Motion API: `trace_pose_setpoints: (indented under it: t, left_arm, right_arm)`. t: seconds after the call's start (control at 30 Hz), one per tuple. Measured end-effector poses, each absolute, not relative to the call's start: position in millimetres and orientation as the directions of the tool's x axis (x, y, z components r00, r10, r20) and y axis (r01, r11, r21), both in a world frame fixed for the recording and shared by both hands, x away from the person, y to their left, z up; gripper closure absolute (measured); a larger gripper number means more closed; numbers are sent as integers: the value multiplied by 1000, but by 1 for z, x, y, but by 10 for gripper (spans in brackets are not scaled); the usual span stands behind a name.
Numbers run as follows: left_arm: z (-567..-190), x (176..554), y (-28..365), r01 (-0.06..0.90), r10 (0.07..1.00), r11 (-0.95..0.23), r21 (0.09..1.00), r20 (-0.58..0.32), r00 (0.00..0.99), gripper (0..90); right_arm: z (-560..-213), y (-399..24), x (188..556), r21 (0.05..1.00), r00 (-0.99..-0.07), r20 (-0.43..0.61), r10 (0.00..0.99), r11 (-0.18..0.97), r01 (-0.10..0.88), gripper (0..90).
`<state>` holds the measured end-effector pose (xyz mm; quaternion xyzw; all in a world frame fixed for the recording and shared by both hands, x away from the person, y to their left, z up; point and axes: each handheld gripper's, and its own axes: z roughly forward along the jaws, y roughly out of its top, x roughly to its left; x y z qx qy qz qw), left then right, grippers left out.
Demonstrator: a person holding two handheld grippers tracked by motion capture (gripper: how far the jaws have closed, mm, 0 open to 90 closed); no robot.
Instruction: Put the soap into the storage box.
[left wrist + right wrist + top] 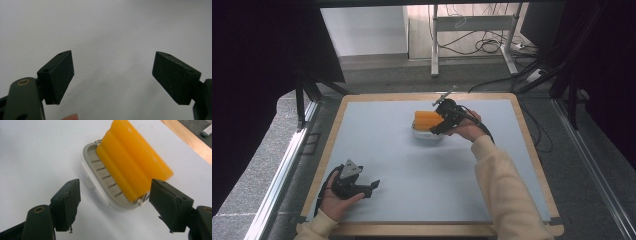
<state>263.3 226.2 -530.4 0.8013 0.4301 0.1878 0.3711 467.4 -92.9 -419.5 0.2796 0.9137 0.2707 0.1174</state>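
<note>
A small white box (426, 134) with a slatted inside stands at the table's middle rear; its ribbed orange lid (427, 120) is swung up on a hinge. The right gripper view has the white box (100, 177) and the orange lid (135, 162) tilted up just past the jaws. My right gripper (439, 123) hovers at the box's right side, open (116, 205), its jaws standing apart at the box's near end and holding nothing. My left gripper (373, 187) rests low at the table's front left, open (113, 77) over bare tabletop.
The pale blue tabletop (422, 170) has a wooden border (427, 229). Beyond the far edge stand a metal desk frame (472, 30) and loose cables (482, 45) on the floor. Dark curtains hang on both sides.
</note>
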Motion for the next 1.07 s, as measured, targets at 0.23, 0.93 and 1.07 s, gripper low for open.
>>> trace_pose_setpoints:
  t: [0.23, 0.93, 1.07]
  left_arm:
    - [-531, 262, 227, 550, 833, -348, 759, -19, 552, 180]
    - [-534, 267, 223, 559, 832, -364, 745, -10, 554, 180]
    - [-533, 269, 222, 563, 834, -356, 746, -18, 552, 180]
  right_arm:
    - [-427, -124, 425, 639, -798, -51, 600, 634, 436, 248]
    - [-483, -187, 335, 714, -731, -15, 682, 519, 470, 215]
    - [-483, -188, 332, 741, -722, -45, 691, 507, 439, 208]
